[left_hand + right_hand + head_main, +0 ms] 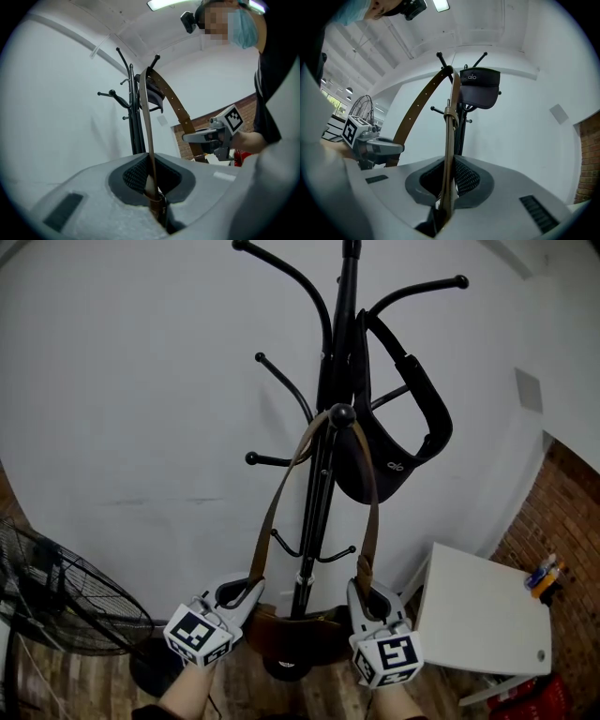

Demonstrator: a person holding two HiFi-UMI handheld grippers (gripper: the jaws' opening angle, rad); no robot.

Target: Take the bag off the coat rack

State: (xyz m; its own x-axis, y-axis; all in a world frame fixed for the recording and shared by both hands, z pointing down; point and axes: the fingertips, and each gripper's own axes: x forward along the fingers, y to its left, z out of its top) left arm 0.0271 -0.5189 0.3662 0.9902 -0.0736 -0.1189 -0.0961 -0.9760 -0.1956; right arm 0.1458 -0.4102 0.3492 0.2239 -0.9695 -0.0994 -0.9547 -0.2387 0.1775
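Note:
A black coat rack [323, 474] stands against the white wall. A brown bag [298, 632] hangs low in front of its pole. The bag's brown strap [274, 502] loops over a hook knob [341, 413]. My left gripper [246, 589] is shut on the strap's left run, which shows pinched between the pads in the left gripper view [151, 140]. My right gripper [364, 592] is shut on the right run, just below its buckle [449, 136]. A black visor cap [403, 437] hangs on a higher hook.
A black floor fan [56, 601] stands at the left. A white table [478, 615] sits at the right by a brick wall [562, 521], with small bottles [544, 575] and a red basket [534, 699] beyond it. Other rack hooks [281, 381] jut out leftward.

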